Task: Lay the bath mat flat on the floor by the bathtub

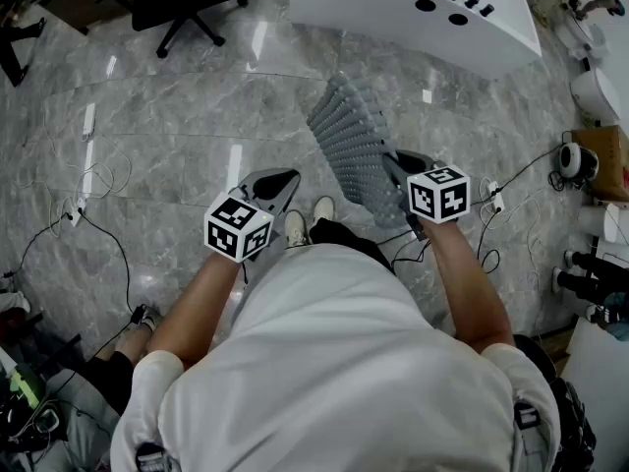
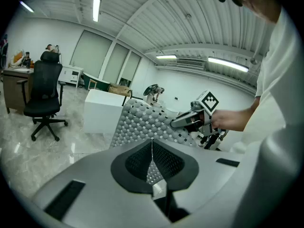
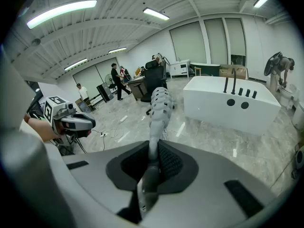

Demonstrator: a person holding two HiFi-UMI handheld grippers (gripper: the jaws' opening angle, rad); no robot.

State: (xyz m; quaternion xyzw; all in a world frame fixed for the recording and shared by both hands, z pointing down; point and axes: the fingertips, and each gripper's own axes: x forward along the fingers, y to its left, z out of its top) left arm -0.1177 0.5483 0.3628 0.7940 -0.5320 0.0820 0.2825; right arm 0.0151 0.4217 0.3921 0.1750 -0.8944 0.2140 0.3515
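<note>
Grey marble floor point(image 1: 147, 126), white tub point(image 1: 403, 8) at the far side. Mat point(image 1: 352, 141) held off the floor just short of the tub, hanging edge-up. Right gripper point(image 1: 398, 165) clamped on the mat's near edge. Left gripper point(image 1: 283, 181) closed and empty, farther from the tub, beside the mat without touching

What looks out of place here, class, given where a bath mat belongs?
The bath mat is off the floor, held edge-up in the air by the right hand-held gripper, which is clamped on one edge, in front of the bathtub. The left hand-held gripper is shut and empty.
</note>
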